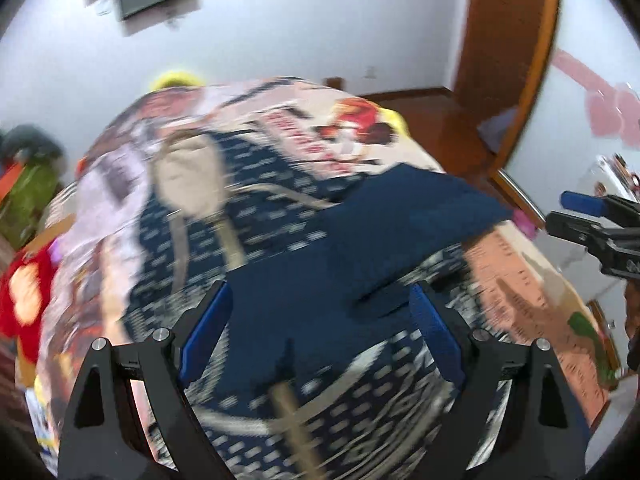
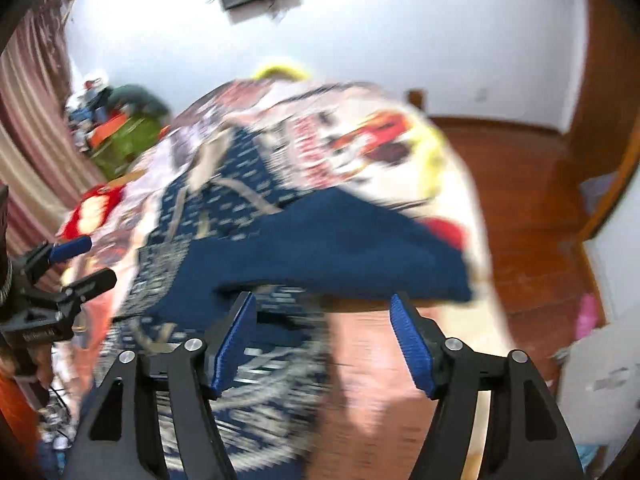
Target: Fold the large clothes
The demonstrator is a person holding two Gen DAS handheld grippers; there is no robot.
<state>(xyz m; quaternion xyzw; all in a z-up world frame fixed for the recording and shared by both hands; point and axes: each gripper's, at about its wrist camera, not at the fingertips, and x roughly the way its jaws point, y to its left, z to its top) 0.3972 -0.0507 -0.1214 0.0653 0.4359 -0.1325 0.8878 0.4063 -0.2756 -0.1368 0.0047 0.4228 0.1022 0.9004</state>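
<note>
Tongs both wide open, holding nothing: left tongs [image 1: 322, 336], right tongs [image 2: 323, 344]. I'm between folds over blue garment [image 1: 320, 288] mid-frame on bed [image 1: 520, 280]; next I grab an edge.

A plain navy blue garment [image 1: 360, 248] lies folded flat on a patterned bedspread [image 1: 280, 128], reaching toward the bed's right edge.
</note>
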